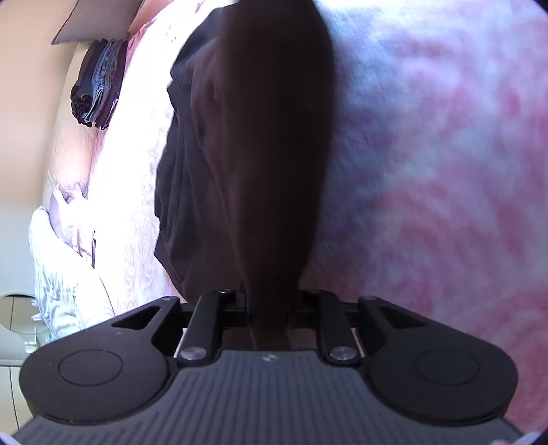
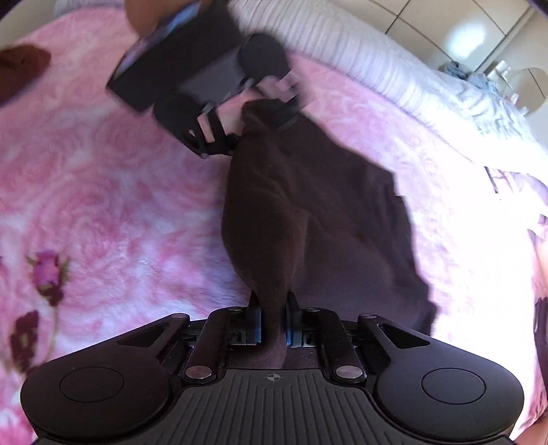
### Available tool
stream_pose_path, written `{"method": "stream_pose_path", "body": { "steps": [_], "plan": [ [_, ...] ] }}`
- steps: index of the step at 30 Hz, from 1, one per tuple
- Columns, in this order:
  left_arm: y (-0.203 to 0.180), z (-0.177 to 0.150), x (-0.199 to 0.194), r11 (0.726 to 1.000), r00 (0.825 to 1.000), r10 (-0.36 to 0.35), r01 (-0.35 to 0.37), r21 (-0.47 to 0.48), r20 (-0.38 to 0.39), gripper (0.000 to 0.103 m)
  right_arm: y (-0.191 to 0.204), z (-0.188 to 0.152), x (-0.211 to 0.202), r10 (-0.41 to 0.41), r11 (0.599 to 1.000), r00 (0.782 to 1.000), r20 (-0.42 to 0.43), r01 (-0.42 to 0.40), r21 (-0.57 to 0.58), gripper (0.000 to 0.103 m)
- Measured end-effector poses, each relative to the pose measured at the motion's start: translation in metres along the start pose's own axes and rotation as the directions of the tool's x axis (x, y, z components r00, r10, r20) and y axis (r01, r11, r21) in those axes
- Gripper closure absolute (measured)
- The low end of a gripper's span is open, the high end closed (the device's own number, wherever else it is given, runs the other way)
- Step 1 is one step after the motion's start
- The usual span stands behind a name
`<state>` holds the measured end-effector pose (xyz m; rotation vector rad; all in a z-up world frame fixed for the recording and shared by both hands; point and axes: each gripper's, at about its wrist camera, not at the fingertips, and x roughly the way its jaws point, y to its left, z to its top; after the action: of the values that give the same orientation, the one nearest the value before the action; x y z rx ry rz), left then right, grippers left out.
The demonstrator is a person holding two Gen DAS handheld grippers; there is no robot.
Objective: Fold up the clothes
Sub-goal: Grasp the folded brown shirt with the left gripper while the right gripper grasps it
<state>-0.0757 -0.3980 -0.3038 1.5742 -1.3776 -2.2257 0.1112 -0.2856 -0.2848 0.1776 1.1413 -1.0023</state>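
Note:
A dark brown garment (image 2: 308, 205) hangs stretched between my two grippers above a pink rose-patterned blanket (image 2: 102, 178). My right gripper (image 2: 273, 318) is shut on one edge of it, the cloth pinched between its blue pads (image 2: 256, 325). My left gripper (image 2: 260, 116) shows blurred at the far end in the right wrist view, shut on the opposite edge. In the left wrist view the garment (image 1: 260, 154) runs straight out from the left gripper (image 1: 269, 308) and hides its fingertips.
A stack of folded dark clothes (image 1: 97, 82) lies on the bed at the left. A white ruffled bedspread (image 2: 428, 85) edges the bed. Another brown cloth (image 2: 20, 68) lies at the far left. White wardrobe doors (image 2: 479, 30) stand beyond.

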Motion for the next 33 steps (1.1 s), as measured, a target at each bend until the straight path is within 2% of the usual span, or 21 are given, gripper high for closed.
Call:
{"method": "stream_pose_path", "body": {
  "steps": [3, 9, 12, 13, 14, 17, 19, 21, 22, 23, 25, 27, 28, 29, 30, 33],
  "plan": [
    [0.008, 0.019, -0.016, 0.998, 1.0, -0.025, 0.026, -0.058, 0.008, 0.089, -0.011, -0.011, -0.027, -0.03, 1.0, 1.0, 0.003, 0.03, -0.004, 0.093],
    [-0.001, 0.037, -0.028, 0.986, 0.998, -0.065, 0.065, -0.155, 0.002, 0.09, 0.017, -0.046, -0.023, -0.073, 0.996, 0.996, -0.047, 0.071, -0.048, 0.089],
    [0.002, 0.034, -0.028, 0.98, 0.998, -0.07, 0.069, -0.187, 0.001, 0.091, 0.041, -0.046, -0.006, -0.135, 0.991, 0.989, -0.056, 0.134, -0.025, 0.071],
    [0.004, 0.035, -0.028, 0.978, 0.998, -0.07, 0.07, -0.199, 0.003, 0.091, 0.05, -0.045, 0.001, -0.162, 0.987, 0.985, -0.058, 0.161, -0.023, 0.055],
    [0.005, 0.034, -0.032, 0.974, 0.997, -0.071, 0.07, -0.214, 0.004, 0.091, 0.058, -0.043, 0.008, -0.183, 0.983, 0.981, -0.058, 0.182, -0.023, 0.043],
    [0.013, 0.034, -0.038, 0.966, 0.998, -0.065, 0.065, -0.251, 0.007, 0.091, 0.071, -0.043, 0.028, -0.245, 0.969, 0.968, -0.053, 0.242, -0.055, 0.037],
    [0.009, 0.035, -0.041, 0.968, 0.999, -0.046, 0.045, -0.247, 0.002, 0.09, 0.063, -0.044, 0.031, -0.251, 0.968, 0.967, -0.048, 0.249, -0.027, 0.038],
    [-0.002, 0.036, -0.042, 0.973, 1.0, -0.029, 0.026, -0.229, -0.008, 0.087, 0.047, -0.044, 0.031, -0.229, 0.973, 0.97, -0.077, 0.231, 0.01, 0.07],
    [-0.008, 0.037, -0.041, 0.977, 1.0, -0.023, 0.02, -0.211, -0.012, 0.084, 0.04, -0.044, 0.028, -0.219, 0.976, 0.972, -0.086, 0.22, 0.006, 0.081],
    [-0.013, 0.038, -0.039, 0.982, 1.0, -0.014, 0.011, -0.189, -0.018, 0.079, 0.034, -0.044, 0.023, -0.197, 0.98, 0.977, -0.086, 0.198, 0.005, 0.086],
    [-0.023, 0.041, -0.034, 0.99, 0.999, 0.015, -0.019, -0.143, -0.029, 0.07, 0.023, -0.041, 0.014, -0.165, 0.986, 0.983, -0.077, 0.166, -0.002, 0.089],
    [-0.027, 0.044, -0.026, 0.993, 0.998, 0.044, -0.049, -0.111, -0.046, 0.07, 0.016, -0.038, 0.003, -0.153, 0.988, 0.986, -0.06, 0.152, -0.018, 0.091],
    [-0.026, 0.044, -0.022, 0.993, 0.997, 0.044, -0.051, -0.11, -0.061, 0.073, 0.013, -0.036, -0.002, -0.149, 0.989, 0.987, -0.057, 0.148, -0.027, 0.091],
    [-0.024, 0.044, -0.019, 0.993, 0.996, 0.04, -0.049, -0.112, -0.076, 0.085, 0.011, -0.035, -0.007, -0.145, 0.989, 0.988, -0.057, 0.143, -0.038, 0.091],
    [-0.021, 0.045, -0.02, 0.992, 0.996, 0.036, -0.046, -0.117, -0.086, 0.09, 0.009, -0.034, -0.012, -0.141, 0.989, 0.988, -0.057, 0.138, -0.05, 0.091],
    [-0.007, 0.049, -0.033, 0.988, 0.994, 0.025, -0.04, -0.146, -0.104, 0.094, 0.003, -0.031, -0.03, -0.123, 0.99, 0.991, -0.059, 0.118, -0.079, 0.093]
  ]
}}
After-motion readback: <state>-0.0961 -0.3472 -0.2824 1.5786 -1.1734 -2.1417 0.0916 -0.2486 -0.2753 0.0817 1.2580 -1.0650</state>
